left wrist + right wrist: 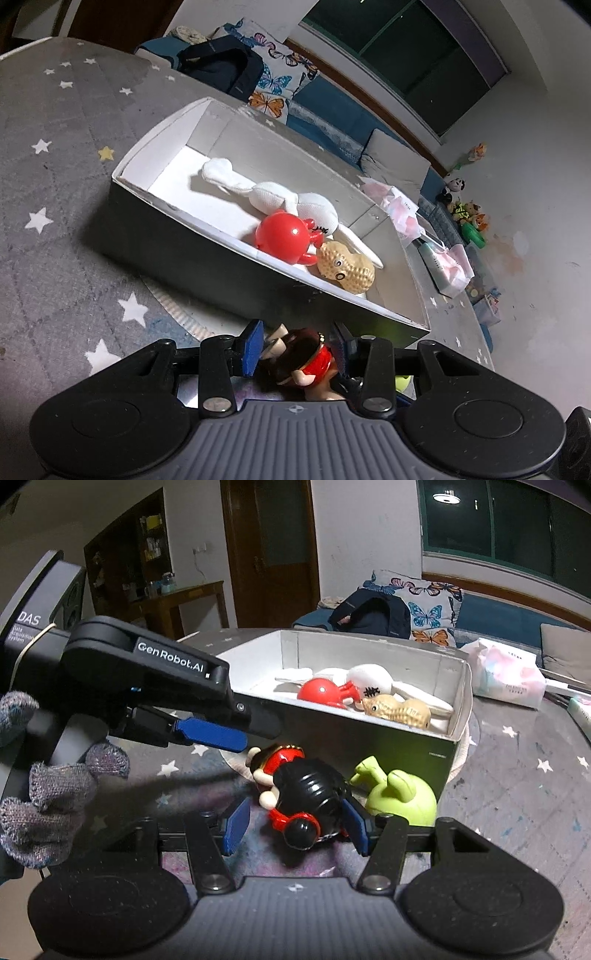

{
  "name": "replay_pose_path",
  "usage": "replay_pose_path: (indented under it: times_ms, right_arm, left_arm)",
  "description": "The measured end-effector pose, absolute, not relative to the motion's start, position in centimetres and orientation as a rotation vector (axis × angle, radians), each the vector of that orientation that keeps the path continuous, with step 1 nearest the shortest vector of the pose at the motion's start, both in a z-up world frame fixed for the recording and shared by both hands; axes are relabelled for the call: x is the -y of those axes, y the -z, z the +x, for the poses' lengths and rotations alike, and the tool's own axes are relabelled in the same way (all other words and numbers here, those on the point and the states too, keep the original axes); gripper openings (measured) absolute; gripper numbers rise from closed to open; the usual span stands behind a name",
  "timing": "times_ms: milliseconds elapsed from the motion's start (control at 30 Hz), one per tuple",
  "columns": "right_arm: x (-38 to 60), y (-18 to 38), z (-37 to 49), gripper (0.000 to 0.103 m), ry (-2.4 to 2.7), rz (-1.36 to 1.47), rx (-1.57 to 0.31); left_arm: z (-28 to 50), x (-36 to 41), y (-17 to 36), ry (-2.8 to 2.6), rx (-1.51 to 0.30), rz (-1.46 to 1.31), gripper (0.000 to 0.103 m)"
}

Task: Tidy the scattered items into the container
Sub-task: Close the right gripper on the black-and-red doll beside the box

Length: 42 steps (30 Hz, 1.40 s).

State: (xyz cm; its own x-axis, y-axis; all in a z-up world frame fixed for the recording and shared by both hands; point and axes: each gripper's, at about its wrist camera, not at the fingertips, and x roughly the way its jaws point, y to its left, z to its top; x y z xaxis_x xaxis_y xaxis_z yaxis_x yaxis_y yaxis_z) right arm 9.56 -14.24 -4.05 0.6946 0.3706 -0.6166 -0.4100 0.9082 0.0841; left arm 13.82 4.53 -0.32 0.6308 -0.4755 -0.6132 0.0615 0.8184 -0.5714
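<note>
- My left gripper (295, 347) straddles a doll (306, 360) with dark hair and a red band; its blue pads (253, 349) stand on either side, with a gap showing on the left.
- Just beyond sits a box (207, 254) on the star-print mat (55, 177).
- Inside the box lie a white plush (273, 197), a red crab (286, 236) and a peanut toy (345, 267), all touching.
- Tissue packs (402, 214) lie past the box.

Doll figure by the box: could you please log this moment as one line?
phase: pre-grasp | right gripper: open, straddling doll figure | left gripper: open, beside it | doll: outside box
</note>
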Motion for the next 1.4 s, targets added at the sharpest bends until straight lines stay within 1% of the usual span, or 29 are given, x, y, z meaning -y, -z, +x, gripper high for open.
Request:
replay_pose_path:
  times_ms: [233,633,800,1000,1400]
  right_arm:
    - [14.2,4.3,9.5,0.060,-0.432,-0.058,-0.677]
    - [13.7,3.9,8.9,0.061,-0.482,-0.059,-0.677]
    - [12.8,3.9,8.3,0.063,-0.524,-0.082,-0.670]
    - [12.2,3.9,7.9,0.062,-0.541,-0.100,-0.660]
    - [12.3,4.3,8.4,0.064,-0.514,-0.092,-0.669]
  left_arm:
    - [14.0,-4.6,1.2,0.340,-0.871,-0.564,0.042]
    - [13.8,-5.1,1.0,0.337,-0.880,-0.533,0.042]
    - [13.5,-5.8,0.8,0.330,-0.878,-0.518,0.042]
    - [13.5,-6.6,0.9,0.328,-0.881,-0.540,0.042]
    - [13.2,-7.3,0.6,0.330,-0.878,-0.533,0.042]
